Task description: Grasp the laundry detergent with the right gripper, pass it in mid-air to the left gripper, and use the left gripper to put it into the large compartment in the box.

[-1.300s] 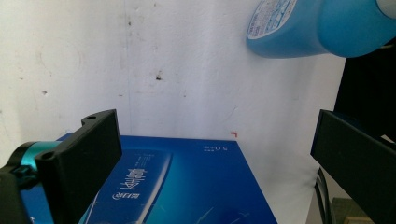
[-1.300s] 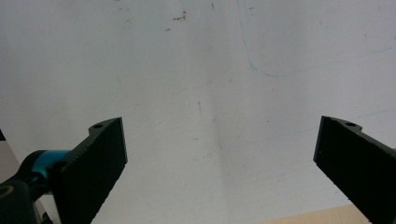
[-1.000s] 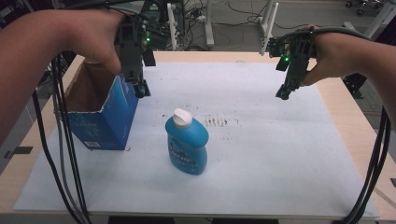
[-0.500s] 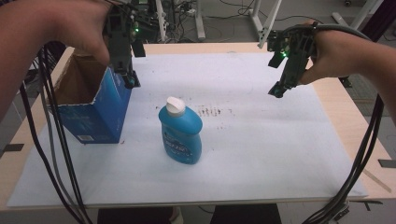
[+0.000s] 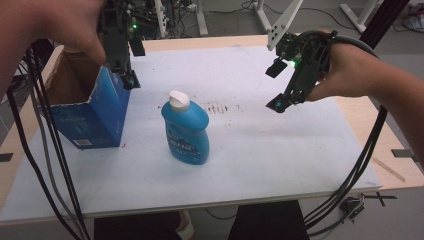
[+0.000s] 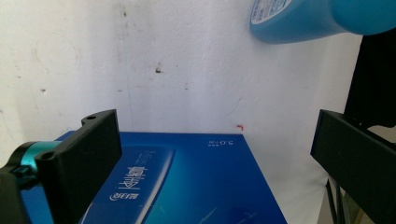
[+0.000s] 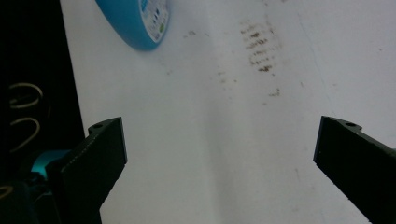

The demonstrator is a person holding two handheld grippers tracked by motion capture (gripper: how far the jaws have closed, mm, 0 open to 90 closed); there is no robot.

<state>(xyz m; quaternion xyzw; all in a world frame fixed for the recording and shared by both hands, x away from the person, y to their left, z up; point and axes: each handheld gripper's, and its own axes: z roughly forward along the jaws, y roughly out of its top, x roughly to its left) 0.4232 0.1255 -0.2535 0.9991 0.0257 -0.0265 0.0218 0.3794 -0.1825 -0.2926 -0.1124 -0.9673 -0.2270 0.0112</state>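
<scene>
You have a table (image 5: 300, 165) covered with a white sheet, and at its left side stands an open blue box (image 5: 95, 117), with the blue bottle (image 5: 186, 131) with a white cap upright just beside it, near the middle of the sheet. Your left gripper (image 5: 127, 79) hangs over the right top edge of the box with its jaws wide apart and holding nothing. Your right gripper (image 5: 278, 104) is in the air well apart from the bottle, above the bare sheet on the right, also wide and without anything between the jaws.
</scene>
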